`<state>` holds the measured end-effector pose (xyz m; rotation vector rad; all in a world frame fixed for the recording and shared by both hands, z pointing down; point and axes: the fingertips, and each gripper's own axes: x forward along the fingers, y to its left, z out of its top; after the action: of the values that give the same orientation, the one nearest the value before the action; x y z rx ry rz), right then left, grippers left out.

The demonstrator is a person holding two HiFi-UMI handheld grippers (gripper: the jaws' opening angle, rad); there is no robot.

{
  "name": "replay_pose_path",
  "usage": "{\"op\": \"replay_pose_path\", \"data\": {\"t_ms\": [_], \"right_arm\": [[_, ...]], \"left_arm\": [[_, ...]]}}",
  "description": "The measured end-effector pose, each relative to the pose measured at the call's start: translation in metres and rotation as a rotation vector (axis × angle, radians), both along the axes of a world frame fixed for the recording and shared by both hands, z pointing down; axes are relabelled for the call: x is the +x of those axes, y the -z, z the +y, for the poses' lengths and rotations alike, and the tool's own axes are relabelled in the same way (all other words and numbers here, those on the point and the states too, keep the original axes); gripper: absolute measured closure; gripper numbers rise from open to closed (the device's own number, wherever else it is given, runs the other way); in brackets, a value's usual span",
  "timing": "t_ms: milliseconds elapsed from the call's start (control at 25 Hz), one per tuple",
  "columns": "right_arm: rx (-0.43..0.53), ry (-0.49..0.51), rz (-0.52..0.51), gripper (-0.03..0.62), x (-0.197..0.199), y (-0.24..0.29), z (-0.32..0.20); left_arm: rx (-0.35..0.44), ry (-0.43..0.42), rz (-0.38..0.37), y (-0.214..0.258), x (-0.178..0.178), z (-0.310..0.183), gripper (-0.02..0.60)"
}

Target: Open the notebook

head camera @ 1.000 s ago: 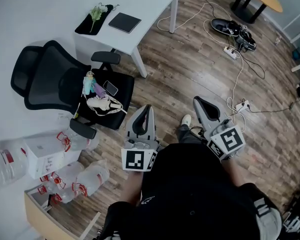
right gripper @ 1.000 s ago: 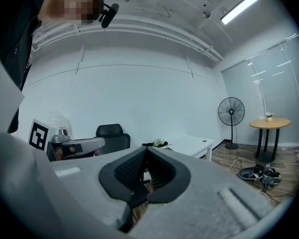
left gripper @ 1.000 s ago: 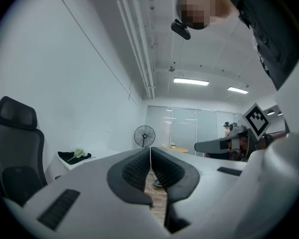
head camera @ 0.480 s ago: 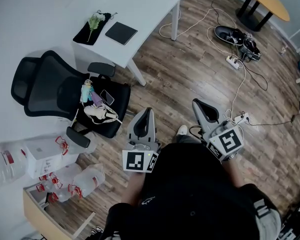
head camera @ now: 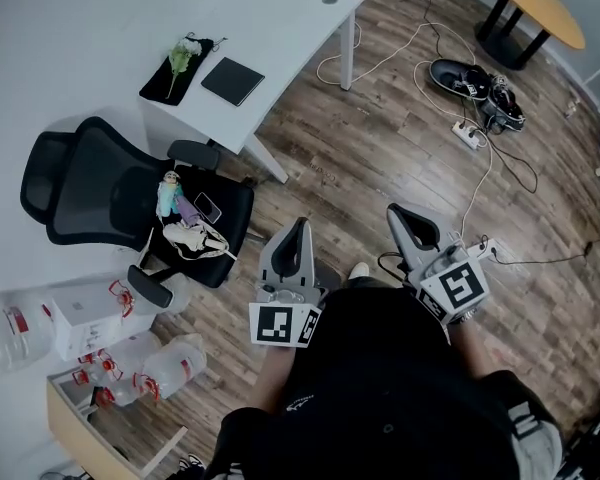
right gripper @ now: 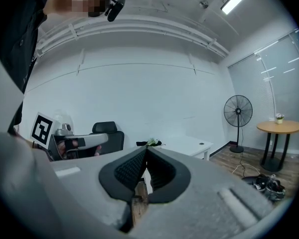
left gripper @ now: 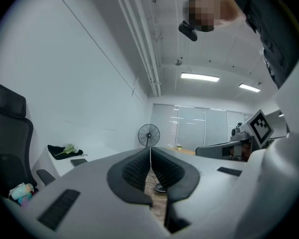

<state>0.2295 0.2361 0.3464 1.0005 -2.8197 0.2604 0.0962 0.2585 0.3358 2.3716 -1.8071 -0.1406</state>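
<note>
Two sets of tongs low in the head view: left tongs (head camera: 298,226) and right tongs (head camera: 400,213), both over wooden floor (head camera: 380,138), well apart from the dark notebook (head camera: 232,80) lying shut on the white worktop (head camera: 290,13) beside a black cloth (head camera: 170,78).

Left gripper view: left tongs (left gripper: 150,151) pressed together, pinching nothing; notebook (left gripper: 78,162) off to the left.

Right gripper view: right tongs (right gripper: 146,151) likewise closed tip to tip, empty.

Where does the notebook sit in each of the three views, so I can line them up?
Head view: notebook at upper left, flat on the white desk.
Left gripper view: lower left, a small dark slab left of the jaws.
Right gripper view: not made out; the desk shows edge-on above the jaws.
Shared landmark: black cloth with the flower, also and.
</note>
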Motion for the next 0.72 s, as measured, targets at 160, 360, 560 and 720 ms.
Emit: {"op": "replay_pose_path", "data": {"t_ms": [160, 360, 560, 720], "right_arm": [[-0.012, 0.001, -0.009, 0.592, 0.0, -0.003, -0.009], [-0.026, -0.008, -0.001, 0.592, -0.002, -0.011, -0.024], [-0.032, -0.034, 0.015, 0.592, -0.009, -0.014, -0.05], [-0.03, -0.052, 0.021, 0.592, -0.02, -0.016, -0.076]], "left_arm": [[-0.016, 0.0, -0.004, -0.003, 0.001, -0.011, 0.572], [-0.011, -0.014, -0.01, -0.005, 0.0, -0.03, 0.572], [-0.006, -0.044, -0.018, -0.008, -0.006, -0.06, 0.572], [-0.008, -0.073, -0.026, -0.012, -0.014, -0.089, 0.572]]}}
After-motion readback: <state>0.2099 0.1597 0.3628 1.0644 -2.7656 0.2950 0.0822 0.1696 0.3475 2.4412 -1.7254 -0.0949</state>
